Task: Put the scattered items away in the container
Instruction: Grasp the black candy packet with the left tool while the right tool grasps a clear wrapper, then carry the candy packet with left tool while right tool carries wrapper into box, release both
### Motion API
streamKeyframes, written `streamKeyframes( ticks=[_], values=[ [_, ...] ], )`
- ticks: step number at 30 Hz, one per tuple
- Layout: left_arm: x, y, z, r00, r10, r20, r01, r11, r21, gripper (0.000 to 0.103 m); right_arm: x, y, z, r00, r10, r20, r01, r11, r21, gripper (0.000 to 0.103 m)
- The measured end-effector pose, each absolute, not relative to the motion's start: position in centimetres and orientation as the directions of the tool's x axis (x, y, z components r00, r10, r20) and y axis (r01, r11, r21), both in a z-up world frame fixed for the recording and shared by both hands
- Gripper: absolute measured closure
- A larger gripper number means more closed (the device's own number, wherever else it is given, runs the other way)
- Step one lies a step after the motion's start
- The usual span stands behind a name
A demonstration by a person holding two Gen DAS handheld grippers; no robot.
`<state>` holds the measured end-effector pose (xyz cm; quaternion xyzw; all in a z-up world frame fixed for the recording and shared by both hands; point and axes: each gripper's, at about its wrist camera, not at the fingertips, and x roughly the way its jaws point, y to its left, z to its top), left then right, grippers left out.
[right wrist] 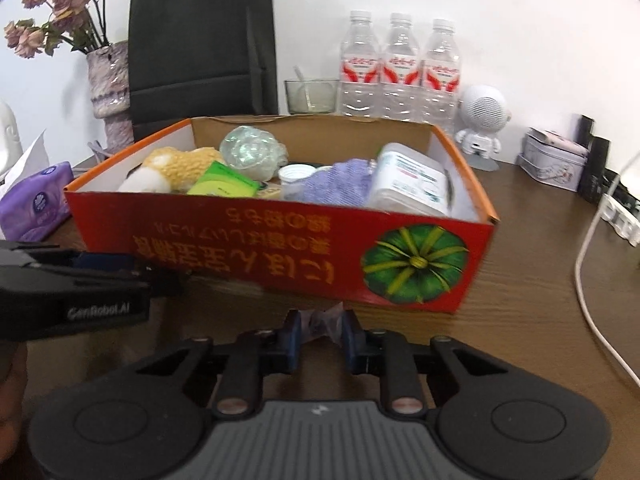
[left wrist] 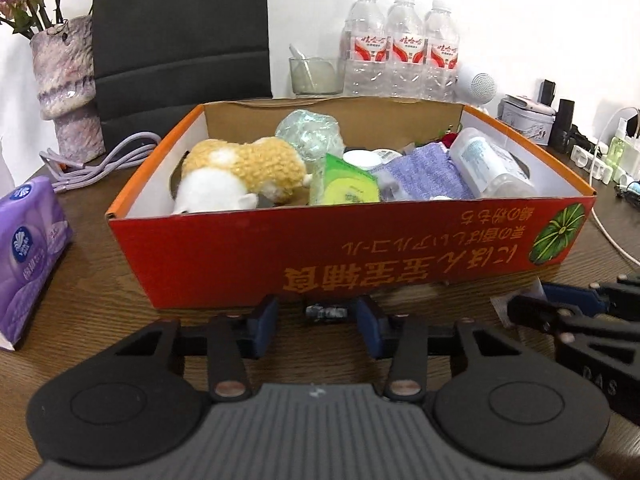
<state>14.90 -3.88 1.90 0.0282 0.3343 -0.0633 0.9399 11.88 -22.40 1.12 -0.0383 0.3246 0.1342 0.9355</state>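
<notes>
Small dark item point(left wrist: 326, 312) sits pinched between the left gripper point(left wrist: 320, 322) fingers, a little dark-and-silver thing, too small to name, held low over the table point(left wrist: 100, 280) just in front of the red box point(left wrist: 320, 248). Over on the other side, the right gripper point(right wrist: 319, 330) has its own catch: a crinkly clear wrapper point(right wrist: 320, 320) clamped between the blue pads, fingers drawn close on it.

So both hands are loaded, and here's the relation that matters: the box lies straight ahead of both sets of fingers, its long printed wall running crosswise, its rim higher than either load. Neither piece can slide in; each has to go up and over that near wall. The left gripper looks the nearer one, almost at the wall's foot (the right sits a touch further back, toward the pumpkin-print end).

Inside, it's filling up: plush toy point(left wrist: 240, 172) at the left, green packet point(left wrist: 348, 184), purple cloth point(left wrist: 428, 176), white bottle point(left wrist: 488, 160) at the right. Purple tissue pack point(left wrist: 28, 256) waits out on the table, left of the box.
</notes>
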Motion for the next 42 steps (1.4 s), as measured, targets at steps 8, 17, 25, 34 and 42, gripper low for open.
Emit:
streamKeyframes(
  ticks=[8, 17, 25, 34, 42],
  values=[
    [13.6, -4.3, 1.8, 0.791, -0.076, -0.607, 0.122, 0.992, 0.035, 0.083, 10.7, -23.6, 1.1, 0.757, 0.243, -0.607, -0.273, 0.961, 0.044, 0.085],
    [6.3, -4.0, 4.8, 0.877, -0.006, -0.48, 0.058, 0.994, 0.092, 0.083, 8.0, -22.1, 2.5, 0.79, 0.322, -0.522, -0.371, 0.929, 0.012, 0.09],
    [-2.0, -3.1, 8.8, 0.943, 0.018, -0.332, 0.007, 0.997, 0.073, 0.083, 0.5, -24.6, 6.8, 0.862, 0.341, -0.375, -0.35, 0.936, 0.046, 0.09],
    [-12.2, -3.6, 10.5, 0.994, 0.027, -0.108, -0.019, 0.997, 0.08, 0.082, -11.1, -24.0, 10.0, 0.94, 0.308, -0.148, -0.317, 0.948, -0.039, 0.09],
    [-19.4, -3.6, 9.6, 0.999, 0.012, -0.048, -0.008, 0.996, 0.092, 0.081, -17.7, -24.8, 9.1, 0.955, 0.286, -0.073, -0.289, 0.957, -0.029, 0.09]
  ],
)
